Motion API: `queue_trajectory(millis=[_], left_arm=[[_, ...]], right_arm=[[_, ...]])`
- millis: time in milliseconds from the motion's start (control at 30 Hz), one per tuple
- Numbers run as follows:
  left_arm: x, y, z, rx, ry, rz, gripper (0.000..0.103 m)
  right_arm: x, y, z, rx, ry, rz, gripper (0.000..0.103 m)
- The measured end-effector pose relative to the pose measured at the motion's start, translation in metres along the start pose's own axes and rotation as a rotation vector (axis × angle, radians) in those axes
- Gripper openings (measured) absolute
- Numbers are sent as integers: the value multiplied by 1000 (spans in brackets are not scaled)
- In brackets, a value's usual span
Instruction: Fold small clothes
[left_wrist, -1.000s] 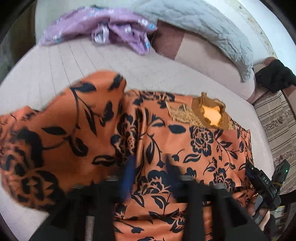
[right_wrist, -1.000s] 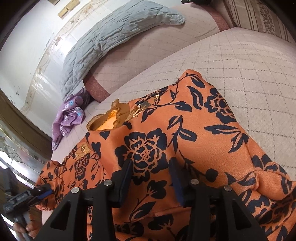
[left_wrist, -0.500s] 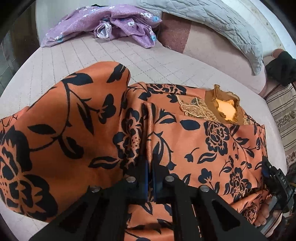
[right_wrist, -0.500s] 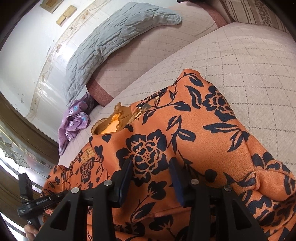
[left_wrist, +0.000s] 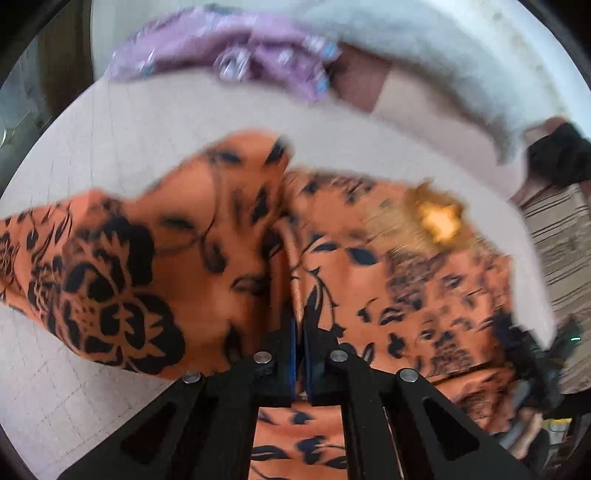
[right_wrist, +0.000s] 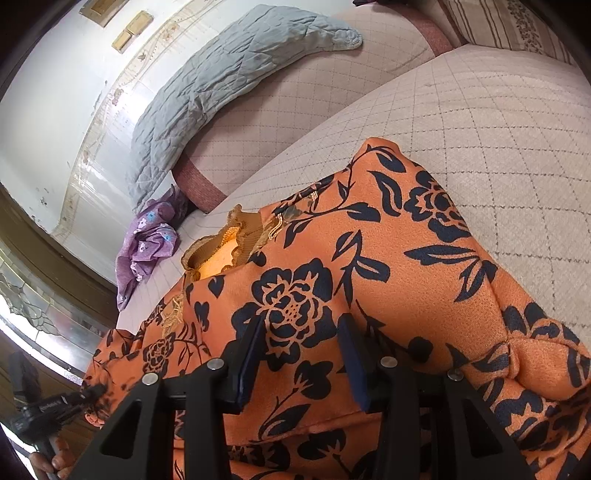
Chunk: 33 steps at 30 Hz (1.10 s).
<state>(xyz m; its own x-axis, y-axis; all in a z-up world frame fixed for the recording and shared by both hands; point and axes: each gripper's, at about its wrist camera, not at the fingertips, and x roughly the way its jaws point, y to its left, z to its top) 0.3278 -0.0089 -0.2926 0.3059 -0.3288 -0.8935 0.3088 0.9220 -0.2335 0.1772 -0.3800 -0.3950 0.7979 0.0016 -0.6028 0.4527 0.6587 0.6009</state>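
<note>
An orange garment with black flowers (left_wrist: 369, 266) lies spread on a pale quilted bed, neck opening (left_wrist: 439, 221) at the right. My left gripper (left_wrist: 300, 325) is shut on a fold of the orange garment and lifts it, so the cloth bunches in a ridge up the middle; this view is blurred. In the right wrist view the same garment (right_wrist: 369, 258) fills the lower half, its frilled neck (right_wrist: 221, 247) at the left. My right gripper (right_wrist: 301, 339) is open, its jaws apart over the cloth, holding nothing. The left gripper also shows there, far lower left (right_wrist: 48, 406).
A purple flowered garment (left_wrist: 236, 55) lies crumpled at the bed's far side, also seen in the right wrist view (right_wrist: 147, 243). A grey quilted pillow (right_wrist: 221, 81) leans on the headboard. A striped cushion (left_wrist: 554, 229) and a dark item (left_wrist: 557, 155) sit at the right.
My left gripper went from open to shut on a fold of the orange garment and now pulls it up, in motion. My right gripper stays open over the cloth.
</note>
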Motion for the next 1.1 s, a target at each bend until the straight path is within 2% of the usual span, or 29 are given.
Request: queue_trajectory(millis=[67, 133, 167, 200, 267, 333, 433, 500, 533, 567, 633, 733, 800, 867, 967, 1000, 1033, 1067, 1100], left_arm=[[-1, 5, 2, -27, 15, -40, 4], [-20, 13, 7, -45, -43, -105, 7], [-33, 18, 9, -50, -88, -116, 16], [-45, 24, 10, -55, -132, -105, 31], [-65, 40, 11, -80, -215, -34, 52], [-76, 58, 11, -119, -260, 37, 55], [-79, 104, 9, -282, -247, 103, 59], [-76, 137, 4, -407, -215, 129, 60], [-75, 156, -1, -475, -199, 134, 60], [-75, 168, -4, -523, -193, 137, 60], [-77, 195, -17, -626, -193, 139, 61], [-68, 231, -31, -754, -151, 169, 66], [-62, 254, -42, -847, -135, 121, 66], [-66, 265, -45, -902, -181, 67, 66], [-64, 275, -37, -866, -210, 104, 64], [-61, 277, -34, -860, -215, 115, 64], [-61, 277, -31, -859, -233, 123, 64], [-61, 278, -28, -855, -254, 122, 62], [-61, 281, -26, -850, -260, 106, 52]], right_arm=[[1, 7, 2, -19, 12, -31, 45], [0, 18, 5, -50, 33, -82, 45], [-1, 25, 6, -64, 43, -89, 47], [-3, 34, 6, -80, 45, -72, 47], [-7, 52, 5, -124, 26, -56, 47], [-6, 75, 3, -188, 21, -54, 49], [16, 102, -8, -259, 104, -64, 60], [49, 114, -22, -328, 253, -174, 63], [52, 125, -27, -384, 240, -228, 63], [52, 134, -28, -414, 233, -246, 63], [49, 161, -30, -430, 257, -166, 63], [40, 209, -33, -460, 251, -42, 63], [34, 251, -45, -514, 245, 71, 63], [34, 290, -62, -569, 268, 171, 63], [50, 324, -93, -608, 336, 228, 61], [58, 330, -104, -612, 354, 234, 52], [66, 335, -112, -619, 369, 232, 35], [81, 339, -123, -619, 392, 210, 35], [89, 336, -128, -608, 405, 194, 35]])
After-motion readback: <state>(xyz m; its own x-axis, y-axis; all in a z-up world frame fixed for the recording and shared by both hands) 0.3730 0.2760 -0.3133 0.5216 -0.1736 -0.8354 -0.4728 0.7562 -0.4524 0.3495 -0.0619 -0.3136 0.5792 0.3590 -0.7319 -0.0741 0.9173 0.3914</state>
